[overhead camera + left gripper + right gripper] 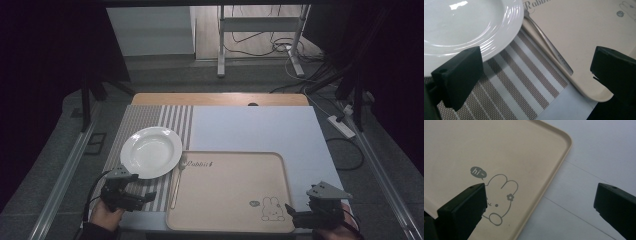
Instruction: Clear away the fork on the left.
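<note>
Nothing looks handled yet, so I judge the work is at its very start. One white plate (151, 152) rests on the striped placemat (145, 116), and a spoon (177, 183) lies on the left edge of the beige rabbit tray (231, 192), just beside the plate. Left gripper (131, 197) hovers near the plate with fingers (459, 75) spread wide and empty. Right gripper (295, 215) waits at the tray's right corner, fingers (464, 211) also spread, touching nothing.

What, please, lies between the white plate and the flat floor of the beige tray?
A metal utensil, seemingly a fork, lies along the tray's left rim, its head by the plate. The high view and left gripper view show it.
</note>
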